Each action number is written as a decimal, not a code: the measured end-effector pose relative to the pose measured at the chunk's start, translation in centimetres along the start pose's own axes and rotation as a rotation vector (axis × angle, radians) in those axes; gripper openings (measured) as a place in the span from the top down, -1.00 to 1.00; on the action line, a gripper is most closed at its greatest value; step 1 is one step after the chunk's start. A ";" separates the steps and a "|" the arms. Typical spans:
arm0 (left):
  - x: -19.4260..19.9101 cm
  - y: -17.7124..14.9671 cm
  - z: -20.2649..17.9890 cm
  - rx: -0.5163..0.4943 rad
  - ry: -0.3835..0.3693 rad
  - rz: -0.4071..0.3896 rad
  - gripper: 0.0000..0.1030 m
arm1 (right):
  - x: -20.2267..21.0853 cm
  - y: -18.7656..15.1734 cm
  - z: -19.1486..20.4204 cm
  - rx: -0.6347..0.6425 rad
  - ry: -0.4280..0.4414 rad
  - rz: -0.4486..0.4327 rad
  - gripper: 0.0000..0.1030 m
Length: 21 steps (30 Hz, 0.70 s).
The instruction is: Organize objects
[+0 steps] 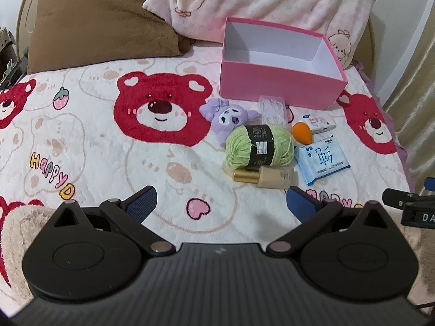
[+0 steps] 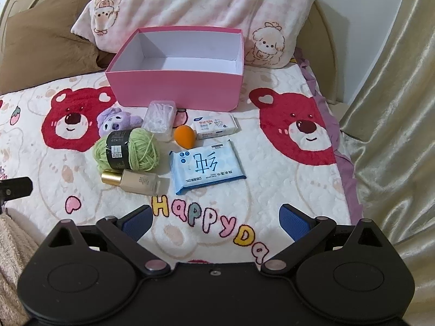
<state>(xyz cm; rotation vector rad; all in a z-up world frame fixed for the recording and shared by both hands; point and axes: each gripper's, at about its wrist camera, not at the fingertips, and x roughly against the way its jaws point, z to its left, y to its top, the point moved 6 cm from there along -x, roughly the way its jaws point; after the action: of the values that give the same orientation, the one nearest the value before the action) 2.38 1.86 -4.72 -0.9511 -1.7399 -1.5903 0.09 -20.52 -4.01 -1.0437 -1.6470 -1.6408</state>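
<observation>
**Pink box empty; seven items still on the bed**

Pink card box [image 2: 178, 88] stands open near the head of the bed [image 2: 272, 190], just in front of the pillows [image 2: 217, 8]. Its white interior holds nothing. All items lie in a tight cluster just in front of the box, toward the foot:

- plush [image 2: 114, 121] and bag [image 2: 159, 119], nearest the box wall
- yarn [image 2: 126, 149], touching the plush and the bottle
- bottle [image 2: 133, 180], lying on its side, gold cap to the left
- sponge [image 2: 185, 135], between the bag and the small pack
- small pack [image 2: 214, 126]
- wipes [image 2: 205, 167], flat, nearest the right claw

**Claw state**

- Left claw [image 1: 221, 203]: jaws spread wide, holding nothing, short of the bottle.
- Right claw [image 2: 214, 218]: jaws spread wide, holding nothing, short of the wipes.

**Status (judgement)**

Task at its start; no item is boxed.

**Hazards (judgement)**

1. Crowding. Yarn, bottle and plush touch. A wide claw closing on one may drag or trap a neighbour.
2. Rolling. Bottle and sponge are rounded; a glancing finger may push them away across the plush cover.
3. Flat pack. Wipes lie flush on soft fabric; fingers may pinch the cover instead of the pack.
4. Loose yarn strand may snag on a pad.
5. Light box. A low carry may strike the near wall and shove or tip it.
6. Claws sit near each other; reaching for the centre together risks collision.
</observation>
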 end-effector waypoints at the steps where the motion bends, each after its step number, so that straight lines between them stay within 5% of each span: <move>1: 0.1 0.1 0.1 0.000 0.003 -0.005 -1.00 | 0.0 0.0 0.0 0.000 0.000 0.000 -0.96; 21: 0.5 -0.3 -0.1 -0.011 0.001 0.003 -1.00 | 0.4 0.2 0.1 0.007 -0.003 -0.006 -0.96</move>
<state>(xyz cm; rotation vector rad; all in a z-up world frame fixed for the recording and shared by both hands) 1.88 1.85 -4.46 -0.9583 -1.7299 -1.5999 0.04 -20.41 -3.61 -1.0396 -1.6580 -1.6366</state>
